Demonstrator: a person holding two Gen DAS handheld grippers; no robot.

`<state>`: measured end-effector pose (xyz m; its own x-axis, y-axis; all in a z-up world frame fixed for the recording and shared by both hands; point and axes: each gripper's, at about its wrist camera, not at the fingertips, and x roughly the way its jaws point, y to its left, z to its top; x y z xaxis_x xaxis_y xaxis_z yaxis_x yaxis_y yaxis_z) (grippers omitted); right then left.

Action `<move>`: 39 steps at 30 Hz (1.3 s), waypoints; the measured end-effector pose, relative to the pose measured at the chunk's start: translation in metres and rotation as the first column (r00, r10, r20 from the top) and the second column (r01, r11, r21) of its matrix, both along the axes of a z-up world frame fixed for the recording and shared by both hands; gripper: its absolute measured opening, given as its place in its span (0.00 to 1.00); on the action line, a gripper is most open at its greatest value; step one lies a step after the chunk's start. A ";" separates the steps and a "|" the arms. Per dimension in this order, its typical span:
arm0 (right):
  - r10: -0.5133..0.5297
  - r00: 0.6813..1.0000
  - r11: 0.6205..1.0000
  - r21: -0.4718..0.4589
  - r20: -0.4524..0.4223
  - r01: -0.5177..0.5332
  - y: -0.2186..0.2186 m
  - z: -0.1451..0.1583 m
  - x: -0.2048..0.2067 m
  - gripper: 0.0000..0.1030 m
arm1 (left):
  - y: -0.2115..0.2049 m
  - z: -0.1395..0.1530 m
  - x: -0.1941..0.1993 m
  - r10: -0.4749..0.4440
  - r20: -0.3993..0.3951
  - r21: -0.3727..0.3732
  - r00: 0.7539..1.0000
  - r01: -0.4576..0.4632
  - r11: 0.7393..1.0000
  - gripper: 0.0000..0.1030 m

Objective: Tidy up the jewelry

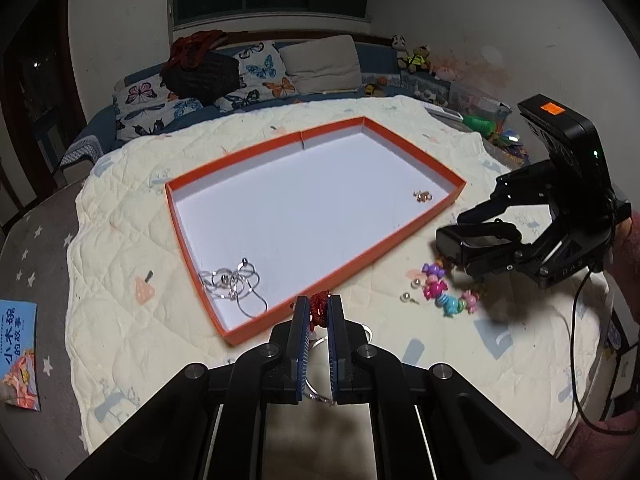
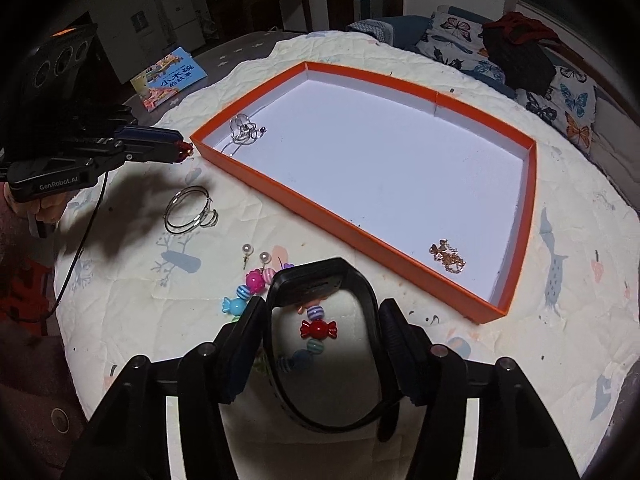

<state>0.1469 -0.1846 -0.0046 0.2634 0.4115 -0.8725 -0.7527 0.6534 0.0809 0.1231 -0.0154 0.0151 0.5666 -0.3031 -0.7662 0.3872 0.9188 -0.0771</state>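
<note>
the left tongs [image 1: 319, 314] are pressed together on a red knotted cord [image 1: 319, 309], held just over the near edge of the orange tray [image 1: 256, 326], which lies on a quilted bed cover [image 1: 120, 240]. the right tongs [image 2: 320, 312] pinch a black watch-like band [image 2: 316, 280] by its loop, above a candy bead bracelet [image 2: 318, 328] on the cover right of the tray. in the tray, a silver chain [image 1: 236, 284] lies at its near left corner and a small gold chain [image 2: 448, 258] at its right end. two pearl studs [image 2: 256, 254] and a silver bangle [image 2: 188, 210] rest near the beads outside the tray.
</note>
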 end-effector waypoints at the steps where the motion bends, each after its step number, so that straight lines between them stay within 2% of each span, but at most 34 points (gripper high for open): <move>1: -0.009 1.000 1.000 0.008 0.008 0.009 -0.001 0.004 -0.001 0.62 | 0.000 0.003 0.002 0.001 0.008 0.002 1.000 -0.001 1.000 0.08; 4: -0.025 1.000 0.998 0.056 0.008 0.024 -0.003 0.018 0.001 0.45 | -0.001 0.012 0.012 0.005 0.029 0.007 1.000 -0.006 1.000 0.08; 8: -0.071 0.997 0.994 0.080 0.032 0.068 -0.006 0.031 0.010 0.45 | -0.001 0.016 0.027 0.024 0.034 -0.001 0.999 -0.024 1.000 0.08; 13: -0.055 0.998 0.996 0.073 -0.019 0.056 -0.006 0.019 0.008 0.45 | -0.003 0.015 0.031 0.018 0.030 0.000 0.999 -0.018 1.000 0.08; 16: -0.042 0.998 0.997 0.059 -0.043 0.045 -0.007 0.011 0.003 0.49 | -0.004 0.010 0.030 0.015 0.020 0.011 1.000 -0.015 1.000 0.08; 19: -0.030 0.999 0.996 0.080 -0.045 0.034 -0.011 0.012 -0.001 0.57 | -0.004 0.006 0.029 0.018 0.009 0.015 1.000 -0.018 1.000 0.08; 22: -0.025 1.000 0.997 0.079 -0.016 0.026 -0.015 0.010 -0.002 0.63 | -0.004 0.005 0.027 0.022 0.005 0.011 1.000 -0.022 1.000 0.08; 26: -0.014 0.995 0.994 0.109 -0.098 0.025 -0.017 0.000 0.003 0.65 | -0.005 0.005 0.025 0.020 0.008 0.016 1.000 -0.020 1.000 0.08; 30: 0.005 0.995 0.990 0.143 -0.101 0.009 -0.019 0.003 -0.006 0.75 | -0.002 0.004 0.024 0.027 0.004 0.015 1.000 -0.027 1.000 0.08; 34: 0.036 0.997 0.995 0.097 -0.072 -0.029 -0.015 0.000 -0.016 0.81 | 0.000 0.003 0.024 0.036 -0.003 0.009 0.999 -0.035 0.999 0.08; 39: 0.036 0.999 0.999 -0.014 -0.032 -0.036 -0.007 -0.009 -0.019 0.81 | -0.002 0.001 0.021 0.030 -0.006 0.010 1.000 -0.030 1.000 0.08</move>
